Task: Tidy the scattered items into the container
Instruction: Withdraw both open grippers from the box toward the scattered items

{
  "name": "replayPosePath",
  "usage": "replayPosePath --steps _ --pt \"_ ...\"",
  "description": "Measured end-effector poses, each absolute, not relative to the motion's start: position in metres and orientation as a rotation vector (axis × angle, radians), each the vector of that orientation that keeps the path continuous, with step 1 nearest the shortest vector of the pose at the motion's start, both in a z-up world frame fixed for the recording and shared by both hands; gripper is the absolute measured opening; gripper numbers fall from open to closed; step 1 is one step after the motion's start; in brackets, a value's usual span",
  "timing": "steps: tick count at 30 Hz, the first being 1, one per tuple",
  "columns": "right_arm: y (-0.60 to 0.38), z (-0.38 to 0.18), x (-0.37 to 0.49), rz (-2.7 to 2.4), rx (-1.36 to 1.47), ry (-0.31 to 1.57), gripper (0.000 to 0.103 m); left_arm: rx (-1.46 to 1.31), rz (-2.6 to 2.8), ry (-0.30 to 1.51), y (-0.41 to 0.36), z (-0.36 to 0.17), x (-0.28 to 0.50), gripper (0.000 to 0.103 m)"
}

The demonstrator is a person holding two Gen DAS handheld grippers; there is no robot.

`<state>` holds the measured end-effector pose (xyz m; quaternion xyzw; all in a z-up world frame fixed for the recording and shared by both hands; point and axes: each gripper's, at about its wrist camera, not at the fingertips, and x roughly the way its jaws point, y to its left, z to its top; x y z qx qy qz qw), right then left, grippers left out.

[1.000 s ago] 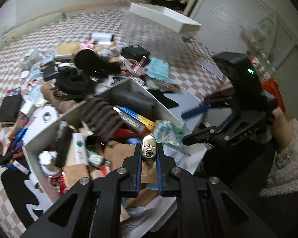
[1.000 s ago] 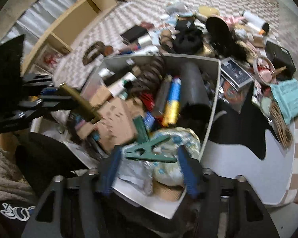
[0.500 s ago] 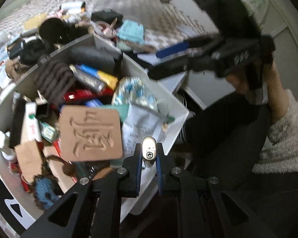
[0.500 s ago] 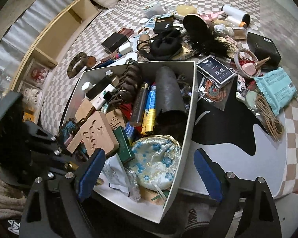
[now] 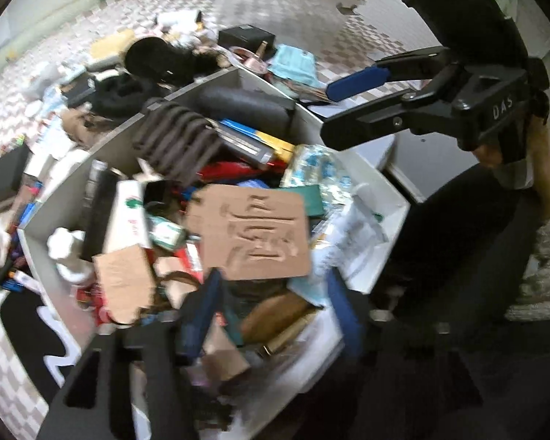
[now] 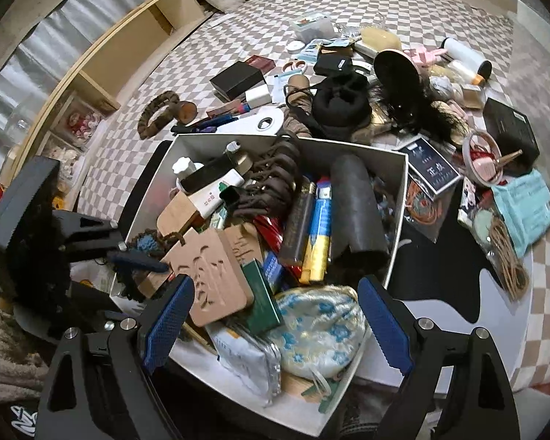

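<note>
Full box [image 6: 399, 190] on checkered floor [image 6: 209, 40], clutter beyond; left gripper [image 5: 271, 315] just opening, right gripper [image 6: 275, 326] spread, both empty

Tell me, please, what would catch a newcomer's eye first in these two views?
Most striking is the white container in the middle, heaped with oddments: a carved wooden plaque near its front, a yellow-and-blue tube and a dark cylinder further in. Behind it and to its right, clutter covers the checkered floor, including a teal packet. The right gripper hangs open above the container's near end.
</note>
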<state>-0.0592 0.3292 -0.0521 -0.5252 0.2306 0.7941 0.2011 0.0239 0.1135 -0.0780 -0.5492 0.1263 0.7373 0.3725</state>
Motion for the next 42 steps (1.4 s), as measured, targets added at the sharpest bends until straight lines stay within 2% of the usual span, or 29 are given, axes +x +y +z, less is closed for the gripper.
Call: replayPosePath --steps 3,6,7,9,11,13,16,32,42 --pt "0.332 -0.056 -0.066 2.203 -1.48 0.629 0.091 -1.37 1.962 0.343 0.105 -0.076 0.019 0.078" --pt "0.335 -0.06 -0.071 2.184 -1.493 0.621 0.091 -1.341 2.023 0.354 0.096 -0.075 0.016 0.095" --pt "0.337 -0.061 -0.073 2.179 -1.495 0.62 0.091 -1.334 2.039 0.357 0.093 -0.075 0.015 0.098" --pt "0.34 -0.063 -0.076 2.168 -1.493 0.618 0.092 -1.333 2.054 0.359 0.089 -0.078 0.009 0.098" --pt "0.343 -0.063 -0.079 2.16 -1.484 0.615 0.101 -1.345 2.055 0.346 0.086 -0.08 0.005 0.099" --pt "0.346 -0.063 -0.083 2.157 -1.472 0.611 0.103 -1.353 2.055 0.332 0.084 -0.081 0.002 0.099" --pt "0.35 -0.063 -0.089 2.152 -1.461 0.604 0.103 -1.358 2.064 0.332 0.08 -0.082 -0.001 0.103" --pt "0.353 -0.081 -0.109 2.126 -1.536 0.589 0.103 -1.391 2.144 0.266 0.054 -0.087 -0.021 0.103" --pt "0.355 -0.06 -0.114 2.253 -1.371 0.608 0.103 -1.337 2.35 0.158 0.016 -0.067 -0.045 0.103"
